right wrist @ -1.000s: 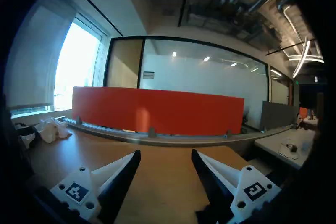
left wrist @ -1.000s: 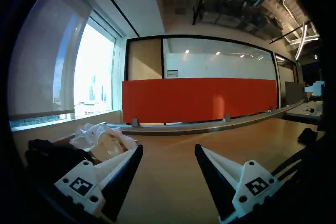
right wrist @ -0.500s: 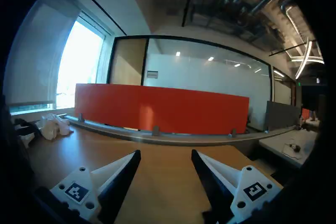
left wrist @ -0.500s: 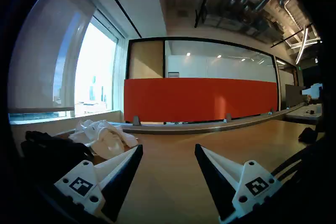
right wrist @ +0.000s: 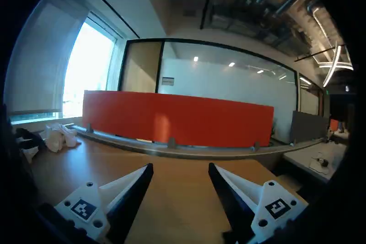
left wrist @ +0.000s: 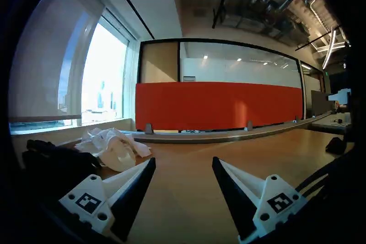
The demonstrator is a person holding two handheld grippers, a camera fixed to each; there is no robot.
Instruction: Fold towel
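1. Towel (left wrist: pixel 112 145) lay crumpled on the desk (left wrist: pixel 183 198), off the left end of the orange divider (left wrist: pixel 219 106), with nothing gripping it.
2. My left gripper (left wrist: pixel 183 159) was wide open and empty, facing the divider.
3. My right gripper (right wrist: pixel 180 165) was the same: wide, empty, facing the divider.
4. Best approach, I reckoned: swing both toward that left end, pinch two corners, spread flat before folding.

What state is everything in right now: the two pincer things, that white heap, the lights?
left gripper: open, holding nothing.
right gripper: open, holding nothing.
white cloth: crumpled in a heap on the table, not folded, no gripper touching it.
orange divider: upright along the table's far edge.
ceiling light strips: lit.
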